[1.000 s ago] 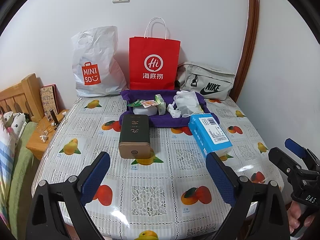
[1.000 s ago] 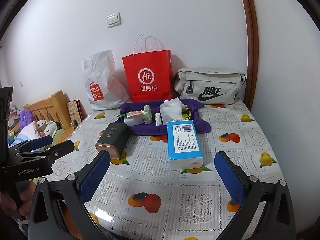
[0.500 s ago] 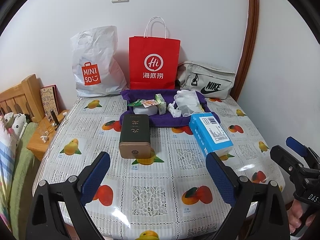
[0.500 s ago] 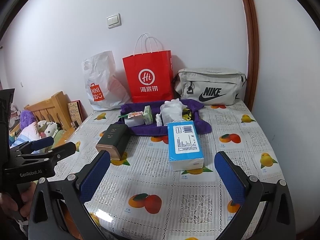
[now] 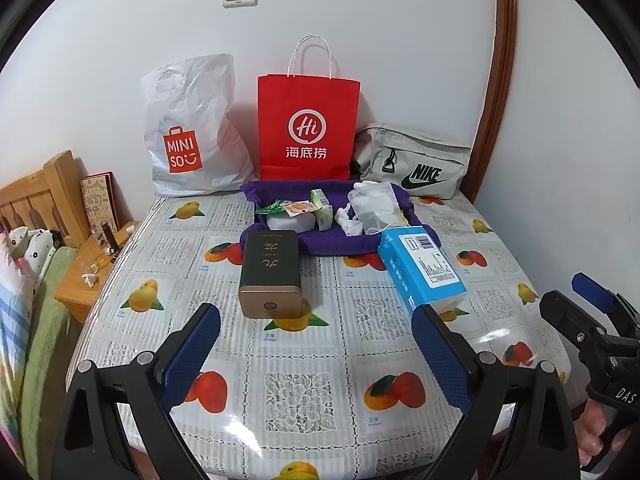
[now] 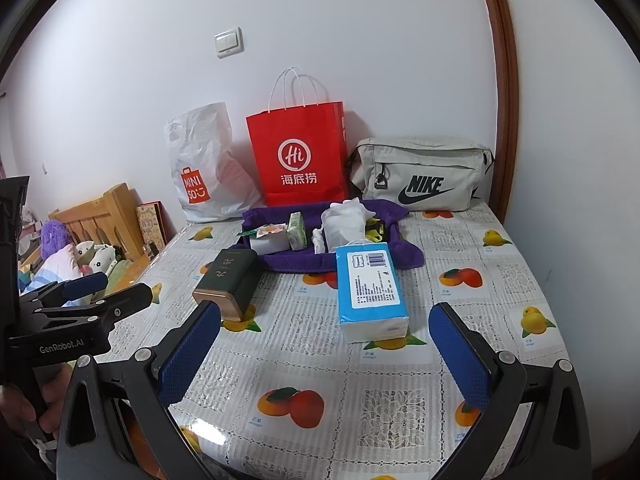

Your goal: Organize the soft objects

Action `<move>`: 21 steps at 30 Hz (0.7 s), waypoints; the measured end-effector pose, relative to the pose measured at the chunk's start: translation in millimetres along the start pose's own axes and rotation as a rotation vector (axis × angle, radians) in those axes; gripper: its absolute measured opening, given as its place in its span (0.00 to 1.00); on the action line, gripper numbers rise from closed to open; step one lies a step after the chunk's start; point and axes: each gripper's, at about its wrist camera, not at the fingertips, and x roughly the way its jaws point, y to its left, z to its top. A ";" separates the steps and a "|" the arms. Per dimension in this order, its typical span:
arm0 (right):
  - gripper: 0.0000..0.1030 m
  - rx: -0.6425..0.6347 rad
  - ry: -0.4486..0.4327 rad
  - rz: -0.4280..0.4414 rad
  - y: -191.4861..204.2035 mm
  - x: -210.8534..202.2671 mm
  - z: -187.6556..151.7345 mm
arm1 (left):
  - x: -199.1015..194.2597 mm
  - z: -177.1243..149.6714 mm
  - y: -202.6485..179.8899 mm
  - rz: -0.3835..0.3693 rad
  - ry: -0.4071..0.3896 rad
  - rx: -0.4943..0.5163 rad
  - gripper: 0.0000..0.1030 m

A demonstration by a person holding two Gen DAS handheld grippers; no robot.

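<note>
Both grippers, left (image 5: 316, 344) and right (image 6: 325, 344), gape wide and empty above the glossy fruit-print tablecloth (image 5: 312, 392). The soft blue tissue pack (image 6: 370, 290) lies mid-table, right of a boxy dark tin (image 5: 271, 272), near the purple cloth tray (image 5: 332, 245).

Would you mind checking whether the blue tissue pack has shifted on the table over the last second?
No. The blue tissue pack lies in the same spot beside the purple cloth tray.
</note>
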 end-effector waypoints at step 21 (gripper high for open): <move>0.99 0.001 0.003 -0.002 -5.3 1.8 -2.9 | 3.4 1.1 -1.4 0.003 0.011 0.003 0.94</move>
